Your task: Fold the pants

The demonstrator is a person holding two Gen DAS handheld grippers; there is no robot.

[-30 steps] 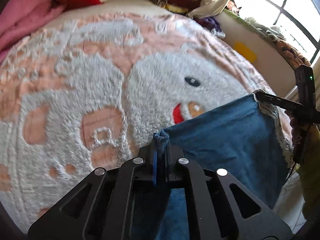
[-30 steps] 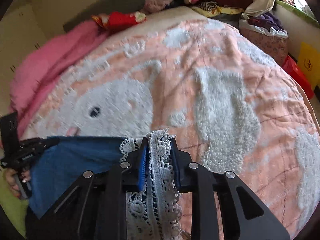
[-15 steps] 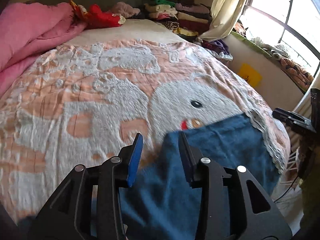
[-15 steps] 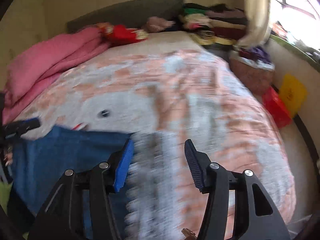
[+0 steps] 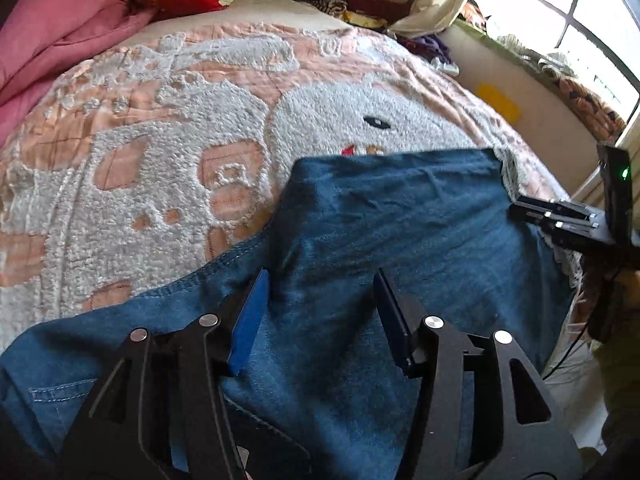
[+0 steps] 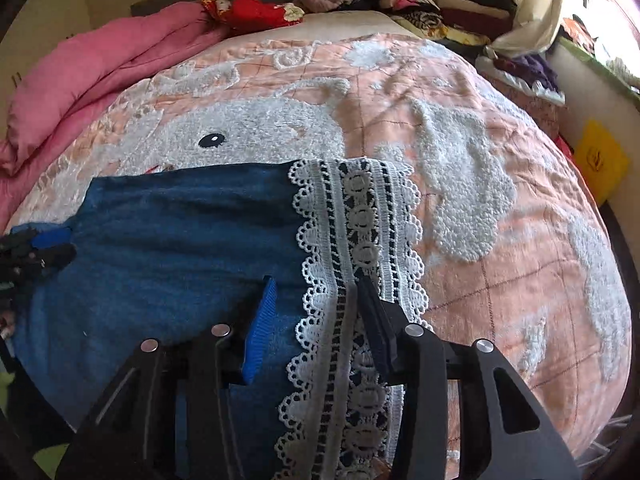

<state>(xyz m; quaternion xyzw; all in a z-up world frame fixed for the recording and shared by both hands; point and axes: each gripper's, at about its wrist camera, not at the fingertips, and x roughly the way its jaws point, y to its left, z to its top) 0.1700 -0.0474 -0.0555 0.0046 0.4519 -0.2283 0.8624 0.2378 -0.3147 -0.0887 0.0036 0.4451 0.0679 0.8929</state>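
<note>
From the left wrist view, we see the left hand-held gripper (image 5: pixel 320 300) angled down over the pants (image 5: pixel 400 220), its jaws having just been opening and now standing apart, the denim lying below them with nothing clamped. The pants lie folded on the bed's pink and white blanket (image 5: pixel 180 120), near its front edge. At the right edge the right hand-held gripper (image 5: pixel 520 210) reaches to the fabric's side. From the right wrist view, we see that gripper (image 6: pixel 316 284) tilted down over the white lace trim (image 6: pixel 356 220) of the pants (image 6: pixel 180 240); its jaws have just been closing but remain apart, pressing nothing. We find no readable writing.
</note>
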